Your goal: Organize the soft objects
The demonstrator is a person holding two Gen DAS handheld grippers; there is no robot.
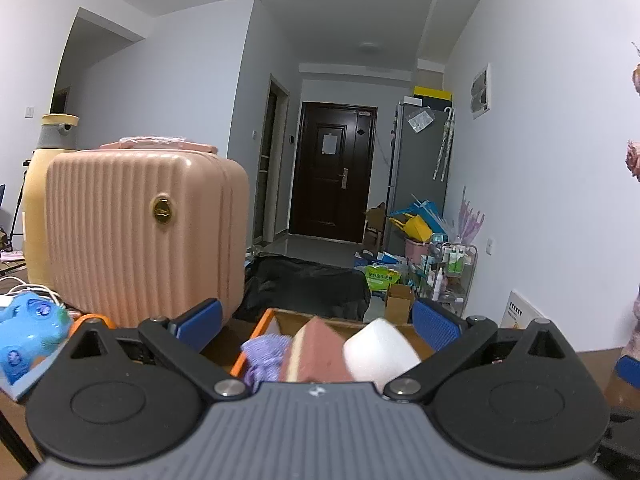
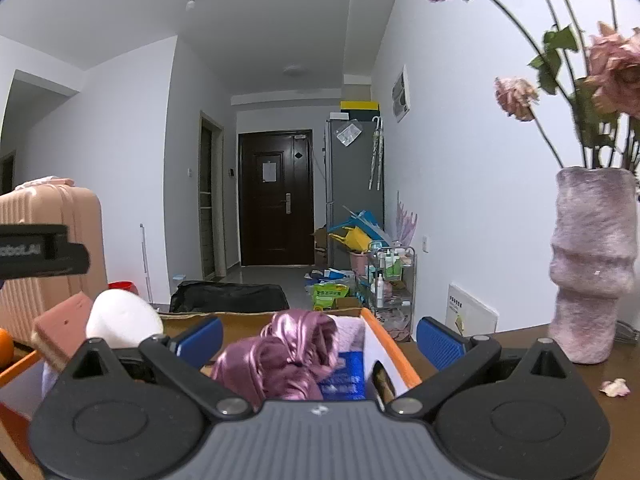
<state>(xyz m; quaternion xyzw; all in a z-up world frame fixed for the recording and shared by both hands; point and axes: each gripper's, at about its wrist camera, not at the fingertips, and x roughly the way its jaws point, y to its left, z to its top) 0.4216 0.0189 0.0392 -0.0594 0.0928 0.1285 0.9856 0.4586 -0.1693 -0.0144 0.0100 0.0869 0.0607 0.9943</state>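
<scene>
Both sets of tongs stand spread wide with nothing between the blue pads: my left tongs point(image 1: 316, 324) frame the box from its near side, my right tongs point(image 2: 320, 336) do the same. Just past them sits the orange-rimmed cardboard box point(image 2: 394, 350) on the tabletop point(image 2: 520, 344), already holding the soft things: in the left view a lilac knitted cloth point(image 1: 262, 354) at eleven o'clock, a pink sponge block point(image 1: 316, 354) at twelve and a white foam piece point(image 1: 380, 350) at one; in the right view a shiny mauve fabric bundle point(image 2: 288, 354) heaped at twelve over a blue packet point(image 2: 346, 376). I judge the sorting nearly done. The risks: the sponge and foam stand tilted and proud of the rim, so a careless pass could tip them out; at two o'clock the fuzzy vase point(image 2: 592, 268) of dried flowers stands near my right side, and a wide swing could topple it. Farther off at ten o'clock is the pink suitcase point(image 1: 144, 232); beyond, the dark door point(image 1: 332, 176).
</scene>
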